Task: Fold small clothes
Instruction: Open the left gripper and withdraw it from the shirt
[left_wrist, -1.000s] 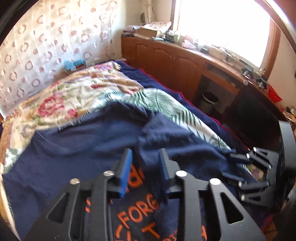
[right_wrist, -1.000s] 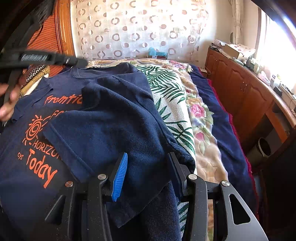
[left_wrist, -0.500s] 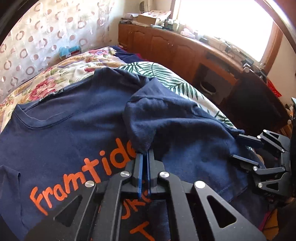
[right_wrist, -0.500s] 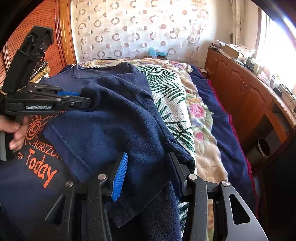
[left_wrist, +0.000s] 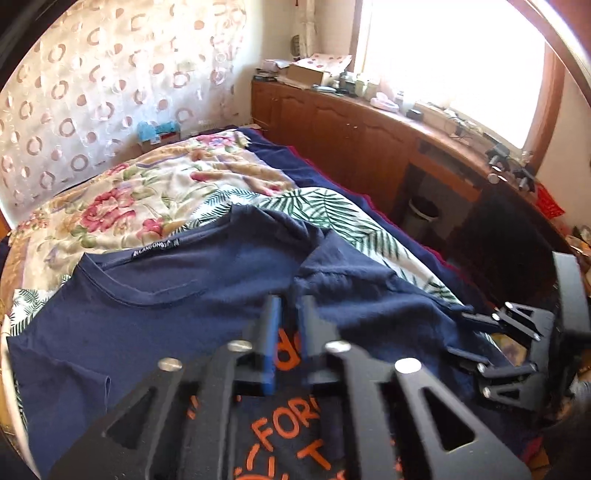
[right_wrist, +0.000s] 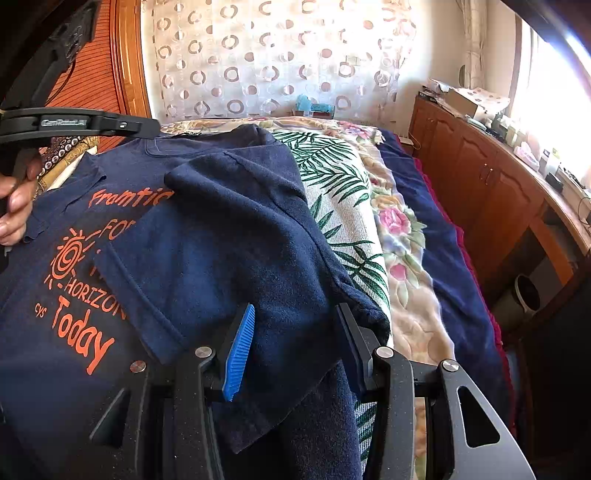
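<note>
A navy T-shirt (left_wrist: 147, 325) with orange lettering lies face up on the bed. Its right side and sleeve (left_wrist: 351, 273) are folded in over the chest (right_wrist: 221, 192). My left gripper (left_wrist: 290, 310) hovers just short of the sleeve's edge. Its jaws are opening and only the printed chest shows between them. In the right wrist view the left gripper (right_wrist: 138, 127) hangs above the collar, held by a hand (right_wrist: 14, 206). My right gripper (right_wrist: 295, 328) stands open over the shirt's folded side, with the cloth between its fingers but not pinched. It also shows as the right gripper (left_wrist: 458, 332) at the shirt's edge.
A floral and palm-leaf bedspread (right_wrist: 399, 221) and a dark blue blanket (right_wrist: 443, 240) cover the bed. A wooden cabinet (left_wrist: 351, 147) with clutter on top runs along the right under a bright window, with a bin (left_wrist: 423, 214) below it. A wooden headboard (right_wrist: 96, 85) stands at the far left.
My left gripper closed on the sleeve and carried it inward over the chest. Now its jaws are apart, the sleeve lies on the shirt, and the gripper has drawn back. The right gripper has not moved.
</note>
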